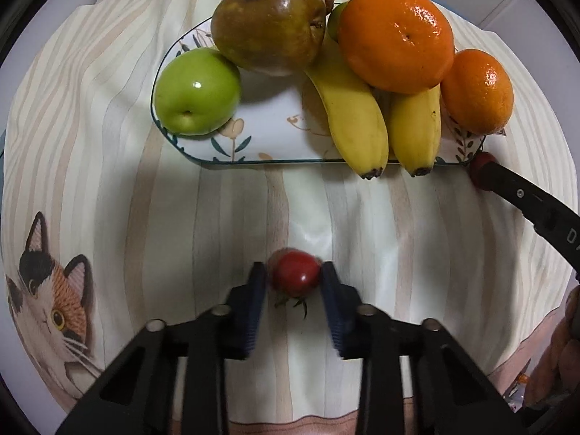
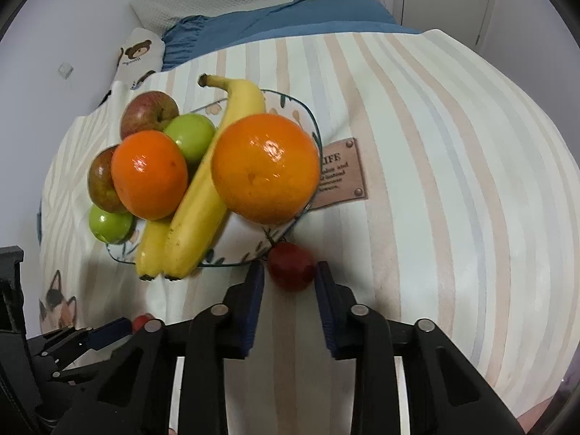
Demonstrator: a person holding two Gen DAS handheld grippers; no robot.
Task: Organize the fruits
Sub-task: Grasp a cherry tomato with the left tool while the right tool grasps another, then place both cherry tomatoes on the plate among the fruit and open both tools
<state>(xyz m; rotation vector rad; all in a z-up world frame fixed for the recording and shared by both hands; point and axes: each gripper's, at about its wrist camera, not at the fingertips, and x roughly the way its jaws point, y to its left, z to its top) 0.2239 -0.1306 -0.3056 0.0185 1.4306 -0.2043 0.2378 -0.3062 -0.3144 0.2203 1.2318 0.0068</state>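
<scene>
The left gripper (image 1: 294,277) is pointing down at the striped cloth (image 1: 217,217), and its two dark blue pads are pressing on either side of a small red tomato (image 1: 295,272), whose green stalk is sticking out toward the camera. The tomato is lying on the cloth, well short of the plate's near rim.

The right gripper (image 2: 290,272) is closing its pads on a second small red fruit (image 2: 291,266), slightly blurred, so I cannot tell whether it is another tomato. This fruit is sitting on the cloth just beside the near corner of the plate (image 2: 232,264). In the left wrist view, a finger of the right gripper is showing at the plate's right corner, with the red fruit at its tip.

Beyond both grippers the plate, white with a leaf pattern and a dark rim, is carrying a pile of fruit: two bananas (image 1: 362,116) lying side by side with their tips reaching over the near rim, a large orange (image 1: 397,38) resting on them, a smaller orange (image 1: 476,90) at the right edge, a green apple (image 1: 197,90) at the left, a brownish pear (image 1: 268,23) behind it and a red apple (image 2: 148,112) at the back. A second green apple (image 2: 190,136) is showing between the fruits in the right wrist view.

A cat picture (image 1: 50,290) is printed on the cloth at the left.
</scene>
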